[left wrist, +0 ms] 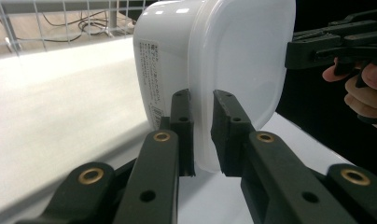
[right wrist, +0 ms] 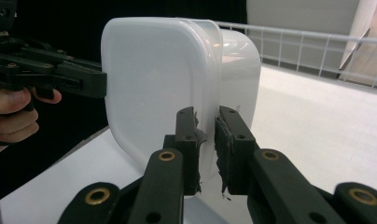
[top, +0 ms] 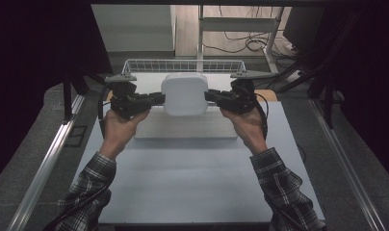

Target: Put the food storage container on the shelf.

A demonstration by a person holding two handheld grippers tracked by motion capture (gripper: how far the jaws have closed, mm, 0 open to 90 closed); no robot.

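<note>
Carrying step: left hand-held gripper (top: 156,99) and right hand-held gripper (top: 213,96) each clamp the lidded white plastic container's (top: 184,93) rim above the tabletop (top: 183,173); next, a level, matched transfer seems required.

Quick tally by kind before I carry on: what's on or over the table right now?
White lidded plastic container, gripped on both sides: 1
Black two-jaw grippers, left gripper and right gripper: 2
White wire basket at the far edge: 1
Flat white board under the container: 1
Total: 5
</note>
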